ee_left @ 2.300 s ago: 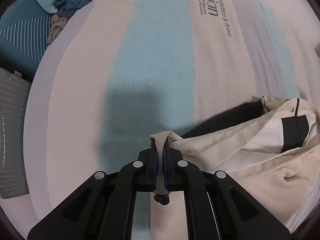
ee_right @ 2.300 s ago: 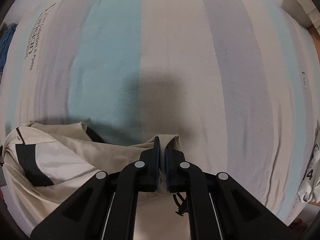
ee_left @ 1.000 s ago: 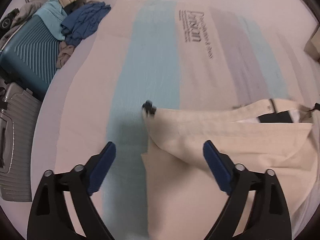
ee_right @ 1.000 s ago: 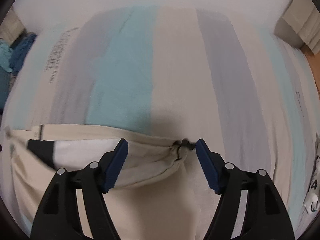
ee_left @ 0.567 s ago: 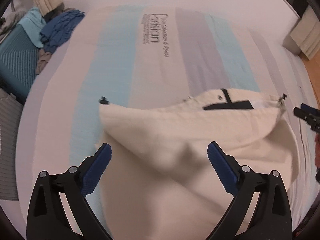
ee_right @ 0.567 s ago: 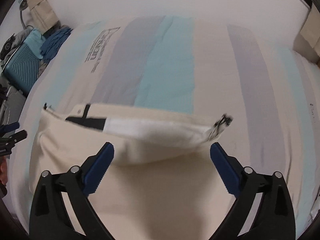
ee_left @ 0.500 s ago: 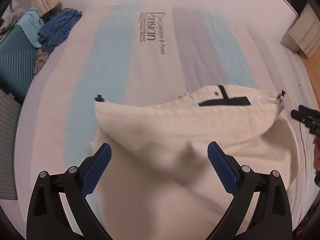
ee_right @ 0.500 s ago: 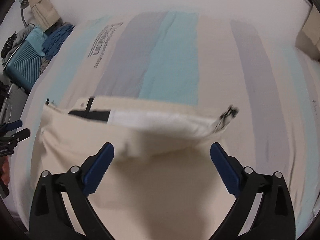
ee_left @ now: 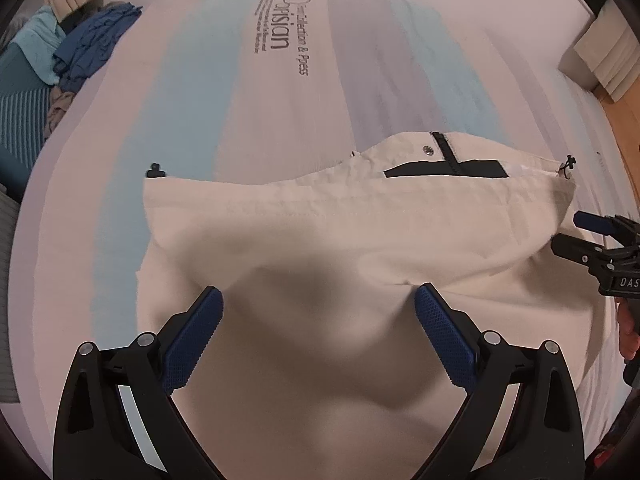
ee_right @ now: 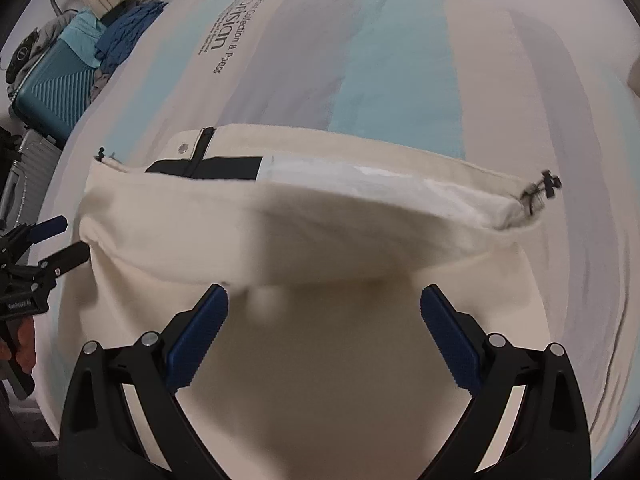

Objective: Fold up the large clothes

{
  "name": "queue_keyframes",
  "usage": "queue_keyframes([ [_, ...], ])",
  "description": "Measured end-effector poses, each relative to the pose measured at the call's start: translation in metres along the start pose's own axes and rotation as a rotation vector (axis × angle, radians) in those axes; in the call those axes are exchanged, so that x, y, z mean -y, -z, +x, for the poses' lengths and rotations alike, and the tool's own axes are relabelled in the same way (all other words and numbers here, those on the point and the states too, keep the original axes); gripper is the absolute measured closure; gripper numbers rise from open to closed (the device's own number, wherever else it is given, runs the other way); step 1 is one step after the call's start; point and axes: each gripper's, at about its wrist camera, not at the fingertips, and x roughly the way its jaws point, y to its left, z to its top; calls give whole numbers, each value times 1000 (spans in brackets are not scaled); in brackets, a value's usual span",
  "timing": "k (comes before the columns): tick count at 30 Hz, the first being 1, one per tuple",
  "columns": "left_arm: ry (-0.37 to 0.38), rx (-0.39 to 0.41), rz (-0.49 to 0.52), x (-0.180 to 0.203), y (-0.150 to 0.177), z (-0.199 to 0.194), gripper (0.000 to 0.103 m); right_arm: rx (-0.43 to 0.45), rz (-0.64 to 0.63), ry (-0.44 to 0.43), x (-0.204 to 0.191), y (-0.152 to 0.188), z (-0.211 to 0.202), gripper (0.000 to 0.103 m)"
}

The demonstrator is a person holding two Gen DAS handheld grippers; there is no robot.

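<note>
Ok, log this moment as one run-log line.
left gripper: open | right gripper: open | cream garment: released, folded over, on striped bedspread | phase: between grasps

My left gripper (ee_left: 316,320) hangs spread wide above the garment (ee_left: 340,264), which lies on the bedspread (ee_left: 192,92). My right gripper (ee_right: 322,322) hangs spread wide over the same garment (ee_right: 320,240), its other side. The folded-over hem runs across ahead of both, a cord toggle (ee_left: 155,169) at its left corner and another (ee_right: 546,184) at its right. Beyond the bed's far left edge a pile of clothes (ee_left: 92,48) sits on a suitcase (ee_right: 52,76)
</note>
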Motion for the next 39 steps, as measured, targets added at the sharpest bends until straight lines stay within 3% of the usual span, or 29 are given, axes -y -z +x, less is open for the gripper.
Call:
queue_keyframes([
  [8,3,-8,-98,-10,-18,40,7,-43,78,21,5,-30,40,10],
  [12,-19,-47,-94,-8,-18,62,5,-84,131,21,9,-33,62,9],
  [17,-5,-21,-138,-4,-12,45,7,-61,169,-17,8,-27,41,9],
  [22,73,17,-126,21,22,-5,6,4,90,-16,11,17,-13,9],
  [26,88,-36,-91,49,49,-17,6,-23,98,33,55,68,-37,9],
  [29,125,-91,-97,60,60,-2,7,-79,187,-14,101,95,-38,9],
  [33,94,-150,-125,65,59,26,5,-156,253,-111,144,113,-26,7],
  [39,29,-194,-117,72,60,43,5,-233,275,-278,152,109,-1,8],
])
